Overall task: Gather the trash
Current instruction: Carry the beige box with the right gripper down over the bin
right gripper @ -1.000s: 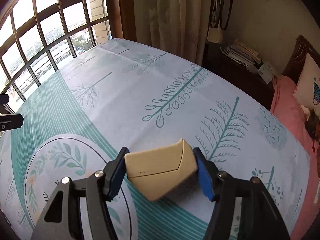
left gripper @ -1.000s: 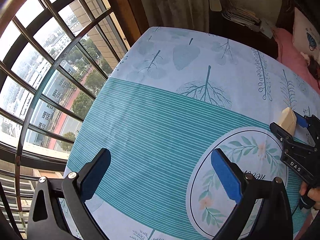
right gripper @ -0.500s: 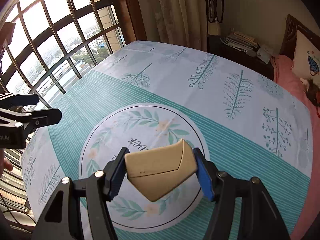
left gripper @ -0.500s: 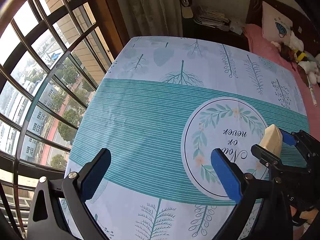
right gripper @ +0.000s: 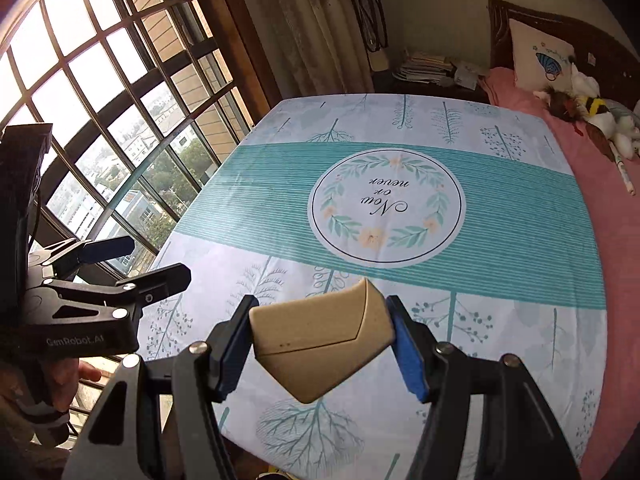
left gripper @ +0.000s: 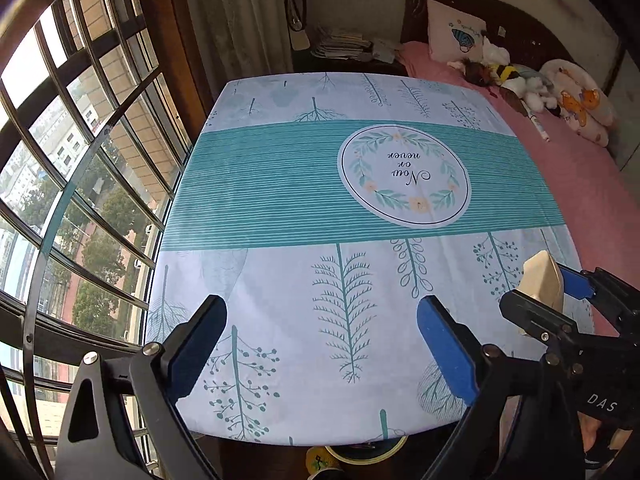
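Tan carton (right gripper: 320, 344) clamped end-to-end in right hand-held gripper (right gripper: 322, 350) over desk (right gripper: 500, 280) – looks light, thin-walled, crushable, so gentle squeeze on flat ends – left hand-held gripper (left gripper: 320, 344) wide, empty.

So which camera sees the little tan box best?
The right wrist view. The tan box sits big and centred there, clamped between the right gripper pads, with its seam and two small dots clear. The left wrist view shows only a narrow end of it at the right edge, partly hidden by the gripper.
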